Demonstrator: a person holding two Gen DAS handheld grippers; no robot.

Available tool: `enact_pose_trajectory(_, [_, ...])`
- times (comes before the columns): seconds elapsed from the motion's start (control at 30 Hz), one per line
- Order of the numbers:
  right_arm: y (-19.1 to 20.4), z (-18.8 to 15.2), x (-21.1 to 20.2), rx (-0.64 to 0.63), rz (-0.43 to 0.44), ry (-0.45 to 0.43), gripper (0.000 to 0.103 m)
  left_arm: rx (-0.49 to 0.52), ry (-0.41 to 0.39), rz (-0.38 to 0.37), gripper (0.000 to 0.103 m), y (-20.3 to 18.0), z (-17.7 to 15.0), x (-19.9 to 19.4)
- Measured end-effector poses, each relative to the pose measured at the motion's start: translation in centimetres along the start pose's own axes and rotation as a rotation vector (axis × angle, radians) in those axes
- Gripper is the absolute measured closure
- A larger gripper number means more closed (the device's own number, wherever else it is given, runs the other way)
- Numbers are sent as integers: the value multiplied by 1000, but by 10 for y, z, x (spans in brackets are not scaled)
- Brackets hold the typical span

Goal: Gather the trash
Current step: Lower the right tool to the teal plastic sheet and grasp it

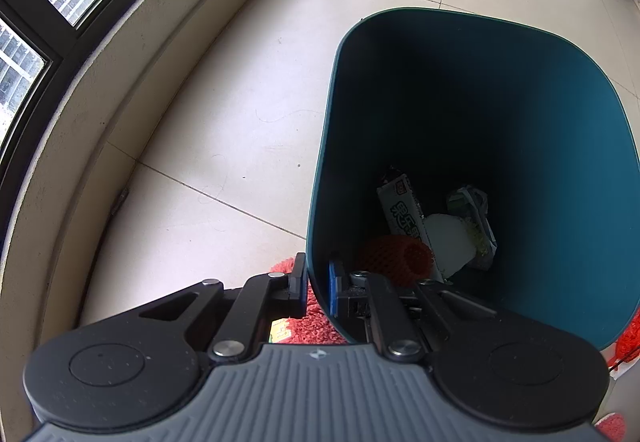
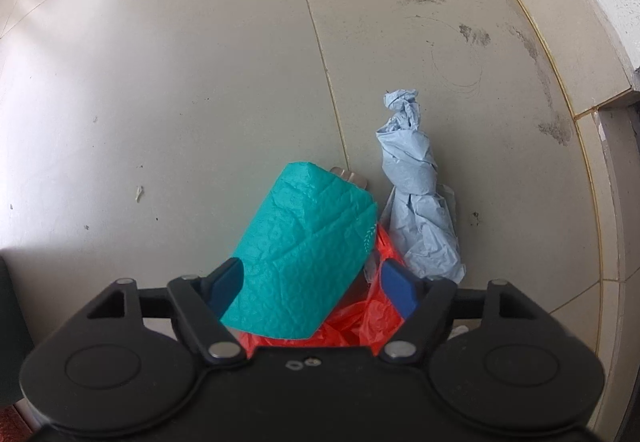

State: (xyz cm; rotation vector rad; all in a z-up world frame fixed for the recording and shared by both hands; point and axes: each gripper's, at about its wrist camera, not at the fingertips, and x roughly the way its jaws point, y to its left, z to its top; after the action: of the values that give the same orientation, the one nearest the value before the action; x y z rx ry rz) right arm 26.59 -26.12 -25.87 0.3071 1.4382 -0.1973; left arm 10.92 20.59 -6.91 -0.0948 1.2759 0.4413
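Left tool [image 1: 318,292]: jaws closed across the near wall of the teal bin [image 1: 520,161], one finger outside, one inside, pinching the rim. The bin looks tipped toward the tool. Inside, at the bottom: a red foam net sleeve [image 1: 400,258], a white printed wrapper [image 1: 402,209], a white rounded piece [image 1: 448,242], a crumpled packet [image 1: 474,213]. A red shaggy mat [image 1: 316,318] lies beneath.

Right tool [image 2: 314,284]: jaws wide apart, the teal tissue pack [image 2: 308,254] between them. The left pad [image 2: 224,284] touches it or nearly so; the right pad [image 2: 396,288] stands clear. No firm hold is visible.

On the floor [image 2: 160,81]: a red plastic bag [image 2: 360,318] under the pack, a twisted blue paper wad [image 2: 416,201] just beside it, a small metallic piece [image 2: 352,177] behind the pack.

Risks, as judged:
- The soft pack may buckle or squirm out when the jaws close, since it sits skewed.
- The slippery bag may be caught along with it, dragging or tearing.
- The thin rim grip may slip, letting the bin drop and spill its contents.
- The blue wad could be knocked away.
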Motion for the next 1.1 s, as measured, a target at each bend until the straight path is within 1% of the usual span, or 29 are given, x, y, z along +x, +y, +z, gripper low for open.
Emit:
enact_pose_trajectory(0.1, [-3,3,13,57,21,22,27,7,-2,6,93,-1,0,0])
enact_pose_trajectory(0.17, [-1,3,20,68,14,26,32,8,-2,10,93,-1,-1,1])
enact_pose_trajectory(0.23, [0,3,24,63,5,29,54,9,-1,12,93,-2,-1,1])
enact_pose_trajectory(0.27, [0,3,23,60,5,28,63,8,-1,12,93,-2,0,1])
enact_pose_trajectory(0.3, [1,2,22,53,6,26,81,6,0,12,93,-2,0,1])
enact_pose_trajectory(0.33, [1,2,20,45,5,25,103,4,0,9,93,-1,0,1])
enact_pose_trajectory(0.43, [3,2,11,21,5,-13,103,4,0,3,93,0,0,1])
enact_pose_trajectory(0.57, [9,-4,-5,-13,31,-34,103,2,-2,-1,94,1,-1,1])
enact_pose_trajectory(0.6, [8,-1,-5,-34,43,-26,98,1,-2,-1,94,1,-1,1])
enact_pose_trajectory(0.63, [9,1,-5,-52,51,-12,86,1,-2,-1,94,1,-1,1])
enact_pose_trajectory(0.67, [11,4,-4,-75,56,-4,78,2,-2,-1,94,0,-1,1])
enact_pose_trajectory(0.7, [14,3,-5,-96,49,-12,68,3,-2,-1,94,0,-1,1])
enact_pose_trajectory(0.73, [18,3,-6,-115,45,-21,53,3,0,-2,94,0,-1,2])
enact_pose_trajectory(0.77, [23,2,-6,-140,47,-30,42,2,0,-2,94,0,-1,1])
enact_pose_trajectory(0.8, [28,1,-6,-167,49,-39,20,3,0,-1,94,0,-1,1])
enact_pose_trajectory(0.83, [37,-3,-9,-197,49,-55,10,3,0,0,94,0,0,1])
enact_pose_trajectory(0.9, [50,-4,-8,-258,34,-74,7,4,0,3,94,-1,0,1])
enact_pose_trajectory(0.93, [56,-3,-5,-281,16,-76,1,5,1,5,93,-1,0,1])
enact_pose_trajectory(0.97, [62,1,1,-298,-6,-76,0,5,2,8,93,-2,0,2])
enact_pose_trajectory(1.1, [85,1,26,-341,-75,-46,0,14,0,14,93,-3,1,2])
